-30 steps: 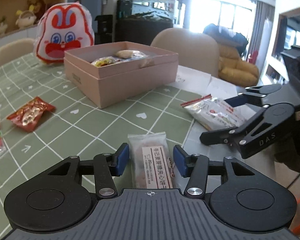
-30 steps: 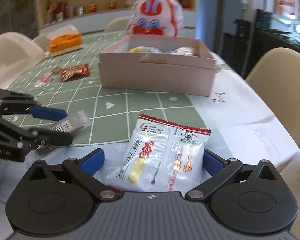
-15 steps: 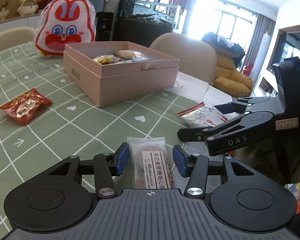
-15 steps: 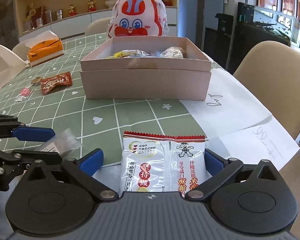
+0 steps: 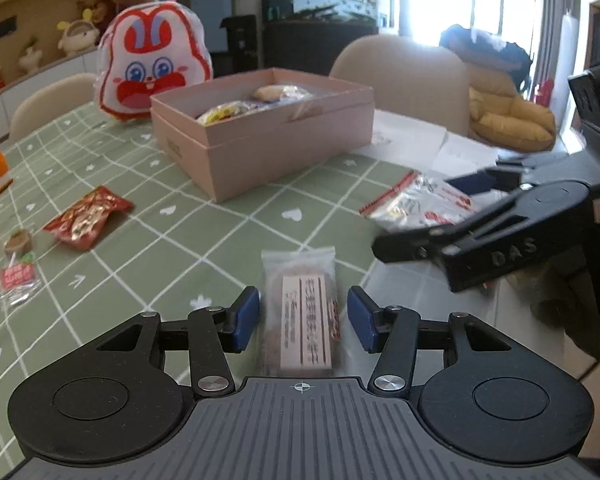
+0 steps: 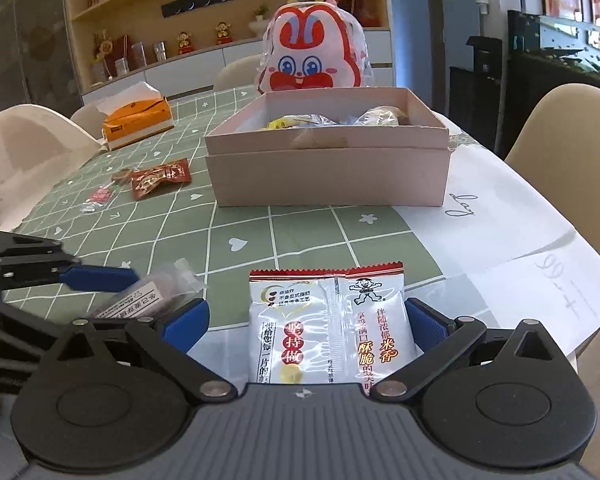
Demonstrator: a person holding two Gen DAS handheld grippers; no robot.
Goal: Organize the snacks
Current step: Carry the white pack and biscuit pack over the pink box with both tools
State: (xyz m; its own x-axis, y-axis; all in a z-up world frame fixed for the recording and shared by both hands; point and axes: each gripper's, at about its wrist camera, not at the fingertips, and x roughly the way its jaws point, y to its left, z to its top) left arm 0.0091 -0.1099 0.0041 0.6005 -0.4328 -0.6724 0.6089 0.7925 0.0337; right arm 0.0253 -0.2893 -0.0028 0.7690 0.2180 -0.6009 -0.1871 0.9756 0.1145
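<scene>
The left gripper's (image 5: pixel 303 318) fingers are opening, gaps flanking a clear-wrapped brown pastry packet (image 5: pixel 300 312), while the right gripper's (image 6: pixel 306 326) fingers straddle a white-and-red rice cracker packet (image 6: pixel 330 328), left pad apart.

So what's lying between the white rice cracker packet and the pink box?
Nothing: in the right wrist view only bare green checked tablecloth lies between the rice cracker packet and the pink box.
</scene>
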